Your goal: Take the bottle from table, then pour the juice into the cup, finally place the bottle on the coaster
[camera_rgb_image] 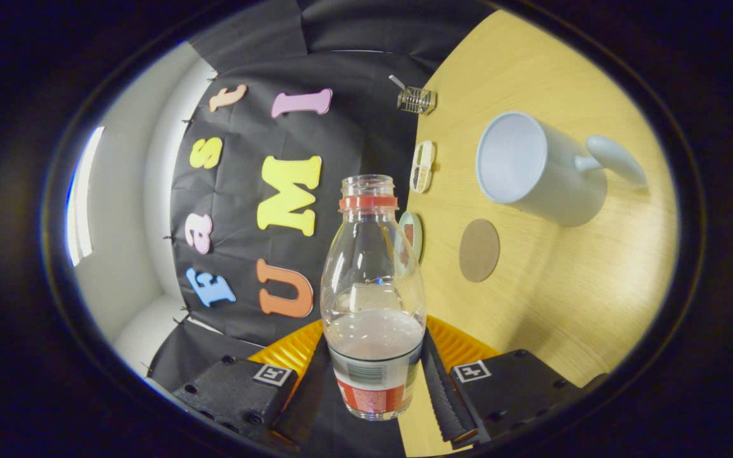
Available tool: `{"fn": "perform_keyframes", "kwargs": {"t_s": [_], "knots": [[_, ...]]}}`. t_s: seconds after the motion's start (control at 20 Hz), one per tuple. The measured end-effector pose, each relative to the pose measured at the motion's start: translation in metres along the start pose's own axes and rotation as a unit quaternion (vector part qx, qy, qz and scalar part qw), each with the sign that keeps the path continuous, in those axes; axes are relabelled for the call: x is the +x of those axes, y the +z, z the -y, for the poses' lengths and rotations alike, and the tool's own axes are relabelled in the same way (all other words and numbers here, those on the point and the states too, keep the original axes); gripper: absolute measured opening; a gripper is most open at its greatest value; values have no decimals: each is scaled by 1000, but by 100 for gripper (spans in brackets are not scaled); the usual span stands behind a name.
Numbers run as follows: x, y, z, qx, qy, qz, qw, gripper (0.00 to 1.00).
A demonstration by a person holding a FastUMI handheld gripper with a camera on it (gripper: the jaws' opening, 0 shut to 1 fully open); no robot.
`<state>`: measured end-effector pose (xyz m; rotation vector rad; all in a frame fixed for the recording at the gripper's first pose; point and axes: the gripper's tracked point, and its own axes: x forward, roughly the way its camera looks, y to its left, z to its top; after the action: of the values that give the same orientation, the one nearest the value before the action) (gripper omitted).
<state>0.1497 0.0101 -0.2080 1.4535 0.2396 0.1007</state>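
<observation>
The open bottle (373,299) is held clamped between the fingers (371,381), tipped sideways; pouring into the cup (535,168) is judged next, requiring approach.

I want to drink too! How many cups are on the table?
1. The cup stands on the table, beyond the round coaster, off to the side of the bottle gripped between the jaws.

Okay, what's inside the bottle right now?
The bottle, gripped between the gripper fingers, has no cap on and holds a little pale pinkish juice in its lower part. The label covers the very bottom, so the contents there are hidden.
</observation>
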Motion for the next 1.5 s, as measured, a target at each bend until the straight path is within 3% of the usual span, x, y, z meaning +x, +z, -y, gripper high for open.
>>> {"fn": "perform_keyframes", "kwargs": {"t_s": [0.55, 1.5], "knots": [[-4, 6, -32, 97, 48, 5, 994, 77], [-3, 22, -54, 172, 73, 10, 982, 77]]}}
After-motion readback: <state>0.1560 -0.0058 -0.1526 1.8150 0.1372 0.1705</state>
